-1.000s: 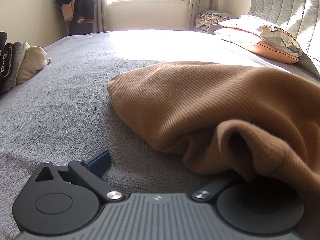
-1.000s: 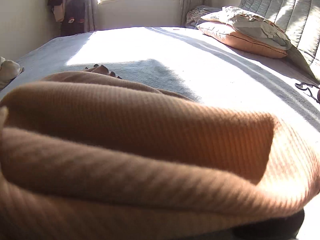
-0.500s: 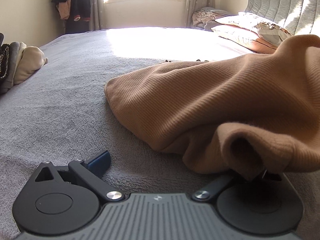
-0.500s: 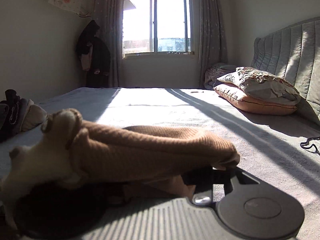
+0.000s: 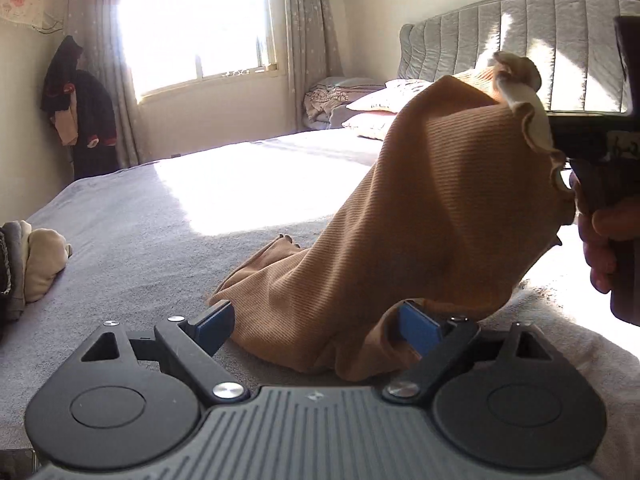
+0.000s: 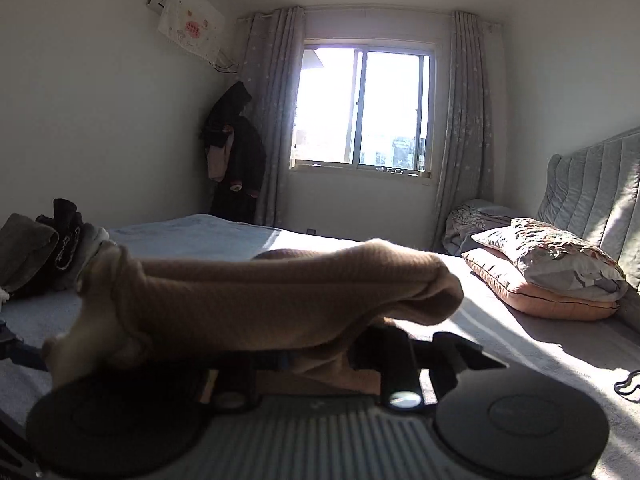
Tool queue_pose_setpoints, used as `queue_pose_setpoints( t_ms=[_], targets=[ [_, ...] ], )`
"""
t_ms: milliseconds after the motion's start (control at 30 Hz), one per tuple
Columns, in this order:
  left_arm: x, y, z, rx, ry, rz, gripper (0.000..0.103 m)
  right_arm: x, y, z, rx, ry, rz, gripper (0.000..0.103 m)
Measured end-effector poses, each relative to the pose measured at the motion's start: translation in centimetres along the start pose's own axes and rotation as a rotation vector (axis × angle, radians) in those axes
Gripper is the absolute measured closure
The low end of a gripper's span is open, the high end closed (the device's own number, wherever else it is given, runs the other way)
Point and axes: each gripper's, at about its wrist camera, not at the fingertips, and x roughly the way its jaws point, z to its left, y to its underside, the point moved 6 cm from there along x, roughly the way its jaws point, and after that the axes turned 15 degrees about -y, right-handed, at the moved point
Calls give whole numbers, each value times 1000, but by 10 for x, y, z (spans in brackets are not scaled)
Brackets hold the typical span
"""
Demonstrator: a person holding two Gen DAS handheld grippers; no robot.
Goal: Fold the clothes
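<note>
A tan ribbed sweater (image 5: pixel 440 216) rises from the grey bed (image 5: pixel 132 232) in the left wrist view. Its upper end hangs from my right gripper (image 5: pixel 560 148), seen at the right edge with a hand on its handle. My left gripper (image 5: pixel 316 328) is open low over the bed, its blue pads (image 5: pixel 212 326) on either side of the sweater's lower edge, not pinching it. In the right wrist view the sweater (image 6: pixel 272 300) drapes across my right gripper (image 6: pixel 316 356), whose fingers are shut on the cloth and mostly hidden by it.
Folded clothes (image 5: pixel 24 268) lie at the bed's left edge and also show in the right wrist view (image 6: pixel 44 252). Pillows (image 6: pixel 552 276) rest against the grey headboard (image 6: pixel 596 196). A dark cable (image 6: pixel 628 384) lies at the right. Coats (image 6: pixel 236 152) hang by the window.
My right gripper has lifted its end of the sweater high off the bed. My left gripper has let go, and the sweater's lower edge now lies between its open fingers.
</note>
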Motion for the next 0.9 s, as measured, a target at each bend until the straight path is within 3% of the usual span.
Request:
queue_pose_setpoints(
  t_ms=[200,400,633,733,900],
  targets=[
    [-4,0,-23,-21,92,-44,4,37,-3,9,162,-111,122,79],
    [4,4,-46,28,46,-67,4,46,8,21,275,-218,198,79],
    [6,9,-71,58,14,-75,5,45,-1,14,185,-233,218,78],
    [5,15,-74,35,34,-32,5,44,3,3,150,-190,250,76],
    [-10,22,-77,46,53,-21,5,47,20,-34,330,-130,269,73]
  ],
)
